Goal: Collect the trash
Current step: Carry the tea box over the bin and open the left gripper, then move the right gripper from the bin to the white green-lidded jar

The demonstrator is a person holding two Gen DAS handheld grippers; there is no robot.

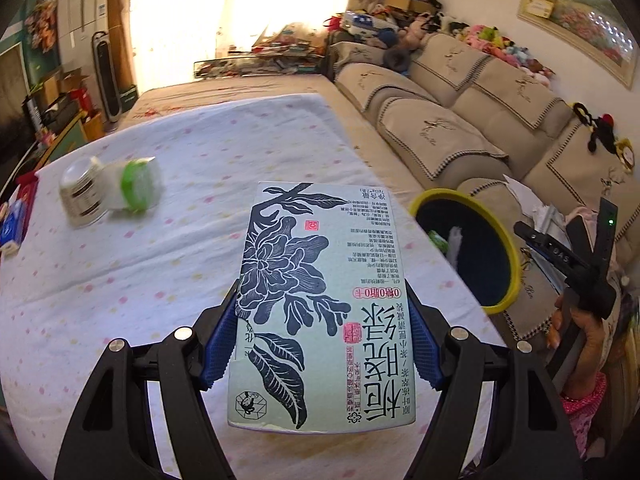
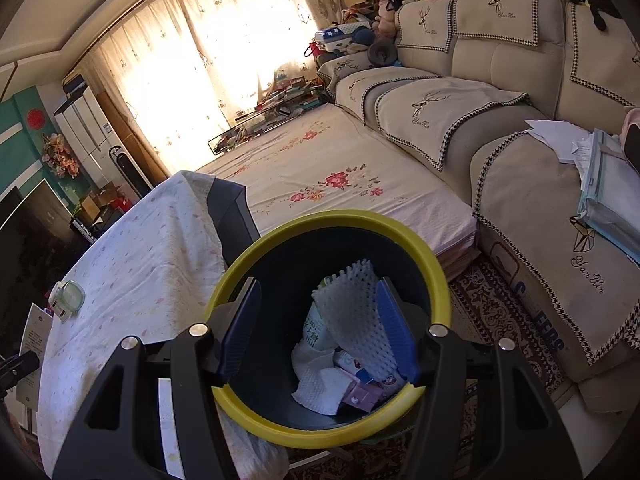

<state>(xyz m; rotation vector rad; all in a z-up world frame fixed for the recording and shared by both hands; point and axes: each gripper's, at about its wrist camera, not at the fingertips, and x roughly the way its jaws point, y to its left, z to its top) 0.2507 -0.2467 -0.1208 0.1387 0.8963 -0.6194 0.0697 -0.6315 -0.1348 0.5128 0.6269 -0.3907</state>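
My left gripper point(image 1: 322, 336) is shut on a pale green tea carton point(image 1: 320, 300) printed with dark flowers, held above the table with the white dotted cloth point(image 1: 180, 200). A dark bin with a yellow rim point(image 1: 508, 240) stands off the table's right edge. In the right wrist view my right gripper point(image 2: 318, 328) is open and empty, hovering over the bin point(image 2: 256, 256), which holds white foam netting point(image 2: 356, 304), tissue and wrappers. A clear jar with a green lid point(image 1: 112, 192) lies on its side at the table's left; it also shows in the right wrist view point(image 2: 68, 296).
A beige sofa point(image 1: 460, 92) runs along the right wall with plush toys on top. A low bed with a floral sheet point(image 2: 320, 176) lies beyond the table. Papers point(image 2: 600, 184) sit on the sofa seat. A red and blue box point(image 1: 16, 216) lies at the table's left edge.
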